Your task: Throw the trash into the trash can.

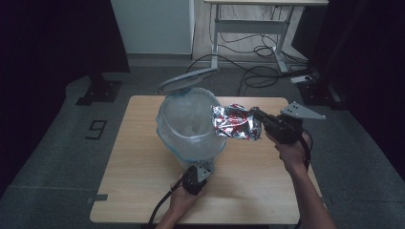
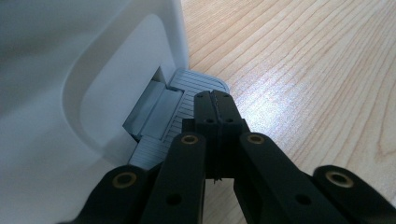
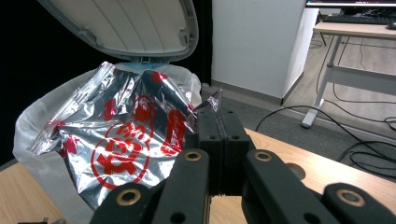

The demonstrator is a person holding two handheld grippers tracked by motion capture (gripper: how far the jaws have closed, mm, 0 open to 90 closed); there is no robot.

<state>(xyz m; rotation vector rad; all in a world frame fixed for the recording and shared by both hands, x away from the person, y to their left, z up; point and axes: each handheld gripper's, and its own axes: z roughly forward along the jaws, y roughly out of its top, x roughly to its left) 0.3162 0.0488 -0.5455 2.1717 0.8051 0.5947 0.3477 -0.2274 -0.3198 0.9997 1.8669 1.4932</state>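
The right gripper (image 3: 215,116) has its jaws clamped on one edge of a crumpled silver foil bag (image 3: 126,144) printed with red marks. In the high view the right gripper (image 1: 258,114) holds the foil bag (image 1: 236,122) out sideways, above the right side of the bin's rim and partly over its mouth — not inside it.

The left gripper (image 2: 215,105) has its jaws pressed together with nothing between them, the tips resting on the grey ribbed pedal (image 2: 184,100) that sticks out at the foot of the white bin (image 2: 70,93). In the high view the left gripper (image 1: 197,175) sits low at the near side of the bin (image 1: 191,126), with the person's left hand (image 1: 179,200) behind it.

The bin stands on the wooden table (image 1: 143,181) — its lid (image 1: 187,79) tilted up at the far side, and a translucent liner (image 3: 37,121) folded over the rim. What can be seen of the inside looks pale and bare; its bottom cannot be made out.

Past the table, cables (image 1: 253,71) lie on the grey floor beside a white desk frame (image 1: 248,24).
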